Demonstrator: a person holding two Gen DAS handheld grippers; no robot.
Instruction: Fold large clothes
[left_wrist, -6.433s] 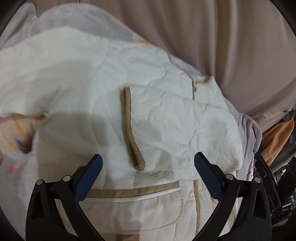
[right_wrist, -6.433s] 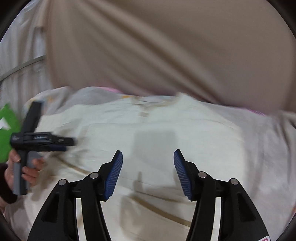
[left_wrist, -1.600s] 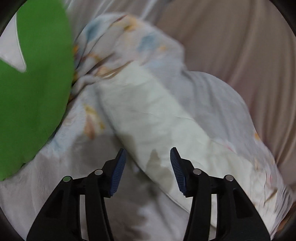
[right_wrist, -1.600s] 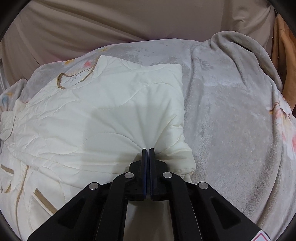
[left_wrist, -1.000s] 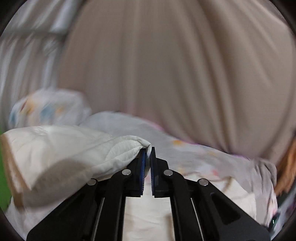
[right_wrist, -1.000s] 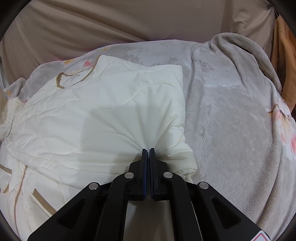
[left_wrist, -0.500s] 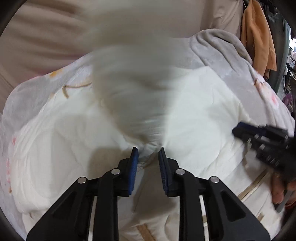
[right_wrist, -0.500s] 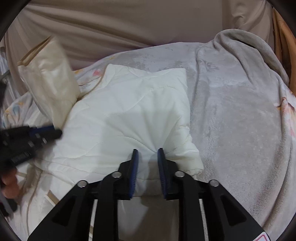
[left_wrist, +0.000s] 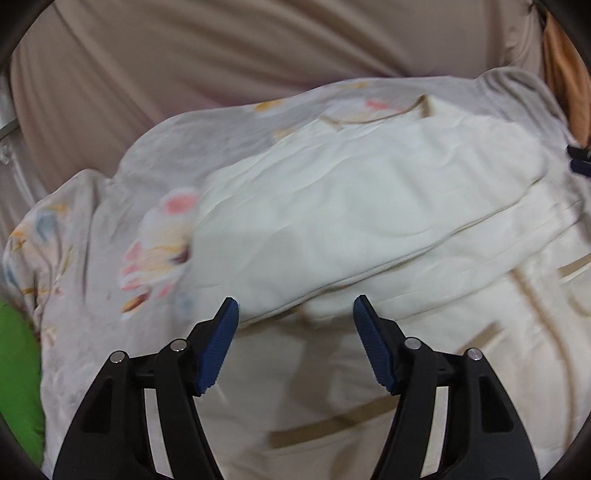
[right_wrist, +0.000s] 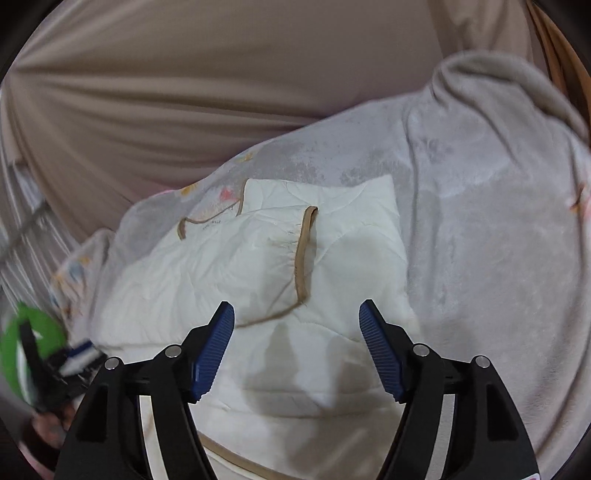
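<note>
Beige curtain (left_wrist: 229, 74), hanging in vertical folds, fills the background behind the jacket in both wrist views. Grey fleece blanket (right_wrist: 498, 240), printed in places with pastel flowers, spreads beneath the jacket and extends beyond it on every side; in the right wrist view its bare pile lies to the right of the jacket, and in the left wrist view its flowered part lies to the jacket's left. Cream quilted jacket (right_wrist: 351, 266) with tan binding lies flat on the blanket, collar toward the curtain. One sleeve (right_wrist: 236, 273) is folded across the jacket's body, its tan-bound cuff (right_wrist: 304, 254) resting on the chest just below the collar. In the left wrist view the same folded sleeve forms a raised layer over the jacket's lower panels; this view is motion-blurred.

Green object (left_wrist: 18, 380) shows at the lower left margin, beside the blanket's edge, left of the jacket; what it is cannot be told. Orange cloth (left_wrist: 561, 74) hangs at the upper right margin, beyond the jacket.

Left gripper (left_wrist: 295, 317): jaws spread wide, holding nothing, poised above the jacket's near edge. Right gripper (right_wrist: 297, 321): jaws likewise spread wide, holding nothing, above the jacket's body just below the cuff.
</note>
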